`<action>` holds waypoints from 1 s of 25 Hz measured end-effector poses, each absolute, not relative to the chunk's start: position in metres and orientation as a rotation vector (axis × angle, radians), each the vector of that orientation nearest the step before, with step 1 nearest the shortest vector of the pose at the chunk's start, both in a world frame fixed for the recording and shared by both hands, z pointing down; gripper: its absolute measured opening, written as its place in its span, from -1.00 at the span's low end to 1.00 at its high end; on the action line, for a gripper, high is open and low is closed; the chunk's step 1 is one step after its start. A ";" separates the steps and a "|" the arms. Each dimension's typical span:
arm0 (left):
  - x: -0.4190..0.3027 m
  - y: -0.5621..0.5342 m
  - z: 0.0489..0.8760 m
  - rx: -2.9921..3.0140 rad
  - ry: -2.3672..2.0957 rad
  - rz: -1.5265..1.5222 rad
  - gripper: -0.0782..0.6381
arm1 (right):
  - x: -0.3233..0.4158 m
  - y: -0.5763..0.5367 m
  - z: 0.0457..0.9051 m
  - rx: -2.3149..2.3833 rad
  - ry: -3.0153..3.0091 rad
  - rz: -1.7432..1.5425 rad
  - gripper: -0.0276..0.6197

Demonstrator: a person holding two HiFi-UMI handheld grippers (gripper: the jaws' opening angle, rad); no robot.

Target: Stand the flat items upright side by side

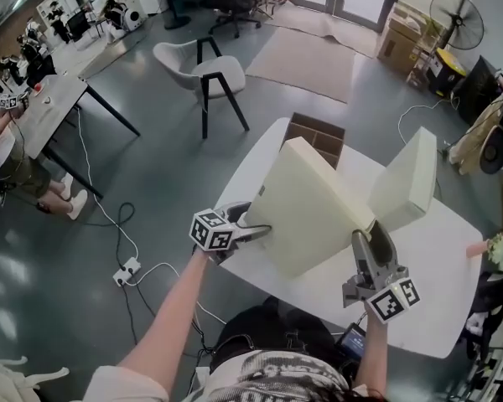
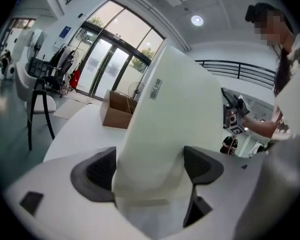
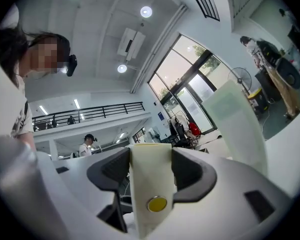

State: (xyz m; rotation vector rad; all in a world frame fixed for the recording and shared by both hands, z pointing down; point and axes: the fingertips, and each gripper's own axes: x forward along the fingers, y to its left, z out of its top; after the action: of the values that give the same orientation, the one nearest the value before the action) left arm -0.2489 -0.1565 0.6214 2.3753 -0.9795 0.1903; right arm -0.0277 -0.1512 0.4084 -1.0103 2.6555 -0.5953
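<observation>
Left tool and right tool both clamp a thick, smooth cream slab tilted over the white counter.

Grey floor — white chair.

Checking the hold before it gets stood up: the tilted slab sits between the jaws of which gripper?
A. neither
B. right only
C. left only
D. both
D: the slab fills the gap between the jaws of the left gripper, and its edge does the same in the right gripper, each shown in its own view.
</observation>
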 end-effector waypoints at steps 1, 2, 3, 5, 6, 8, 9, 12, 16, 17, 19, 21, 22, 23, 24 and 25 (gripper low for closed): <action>-0.250 -0.157 0.620 2.385 -1.007 0.206 0.42 | -0.030 -0.147 0.406 -0.994 2.672 -0.574 -0.09; -0.251 -0.157 0.619 2.388 -1.036 0.215 0.41 | -0.033 -0.143 0.403 -0.976 2.686 -0.551 -0.09; -0.253 -0.159 0.619 2.384 -1.068 0.217 0.40 | -0.037 -0.139 0.400 -0.952 2.699 -0.532 -0.09; -0.258 -0.161 0.619 2.364 -1.136 0.209 0.36 | -0.046 -0.129 0.394 -0.881 2.731 -0.508 -0.10; -0.261 -0.162 0.619 2.352 -1.165 0.205 0.33 | -0.051 -0.124 0.392 -0.840 2.754 -0.497 -0.11; -0.265 -0.162 0.622 2.331 -1.204 0.198 0.25 | -0.060 -0.115 0.392 -0.780 2.798 -0.470 -0.11; -0.266 -0.163 0.623 2.321 -1.215 0.191 0.25 | -0.062 -0.113 0.392 -0.767 2.811 -0.460 -0.11; -0.266 -0.165 0.624 2.293 -1.231 0.170 0.25 | -0.067 -0.106 0.398 -0.746 2.872 -0.439 -0.10; -0.267 -0.165 0.626 2.282 -1.249 0.178 0.25 | -0.080 -0.091 0.420 -0.737 3.049 -0.356 -0.09; -0.268 -0.165 0.627 2.281 -1.251 0.182 0.25 | -0.083 -0.090 0.428 -0.747 3.074 -0.359 -0.07; -0.268 -0.165 0.627 2.276 -1.252 0.185 0.25 | -0.089 -0.090 0.443 -0.768 3.114 -0.380 -0.02; -0.268 -0.164 0.628 2.267 -1.250 0.177 0.25 | -0.098 -0.090 0.460 -0.785 3.167 -0.397 0.01; -0.268 -0.163 0.629 2.263 -1.250 0.172 0.25 | -0.103 -0.089 0.469 -0.798 3.196 -0.402 0.07; -0.268 -0.162 0.629 2.259 -1.252 0.166 0.25 | -0.108 -0.089 0.477 -0.817 3.221 -0.405 0.13; -0.268 -0.162 0.630 2.255 -1.256 0.159 0.25 | -0.113 -0.090 0.484 -0.842 3.235 -0.406 0.14; -0.268 -0.163 0.630 2.250 -1.264 0.149 0.25 | -0.116 -0.092 0.488 -0.871 3.238 -0.402 0.14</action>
State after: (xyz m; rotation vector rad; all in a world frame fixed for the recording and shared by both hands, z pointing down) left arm -0.2685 -0.1625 0.6298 2.2497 -1.2644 0.1495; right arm -0.1161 -0.0916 0.4884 -0.8707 3.2383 -0.4017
